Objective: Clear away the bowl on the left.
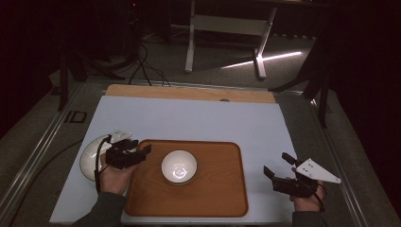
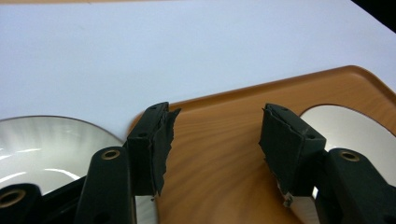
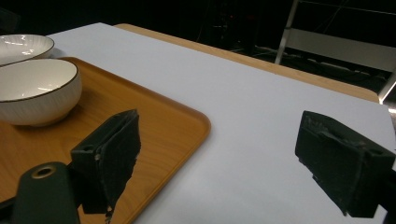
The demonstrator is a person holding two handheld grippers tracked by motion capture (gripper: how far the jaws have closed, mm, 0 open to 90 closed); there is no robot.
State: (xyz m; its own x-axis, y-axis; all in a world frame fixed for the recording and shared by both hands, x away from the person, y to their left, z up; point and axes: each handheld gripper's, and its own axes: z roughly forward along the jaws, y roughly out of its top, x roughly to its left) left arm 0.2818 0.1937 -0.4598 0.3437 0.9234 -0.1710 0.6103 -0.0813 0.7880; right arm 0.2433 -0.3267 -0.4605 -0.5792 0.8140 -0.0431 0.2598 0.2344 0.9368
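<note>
Left claw (image 1: pixel 144 152) wide, empty; bowl (image 1: pixel 179 166) on tray (image 1: pixel 222 189) just beside it.

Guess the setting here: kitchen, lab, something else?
Probably a lab or recording rig, not a kitchen: a white table in a dark room, loose cables on the floor behind it, a bare metal stand, and staged dishes on a wooden tray.

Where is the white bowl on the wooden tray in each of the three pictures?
High view: the bowl sits mid-picture, at the centre of the tray.
Left gripper view: a part of it at the right edge, behind the right jaw.
Right gripper view: far left, on the tray's near corner.
Shared landmark: the wooden tray.
</note>
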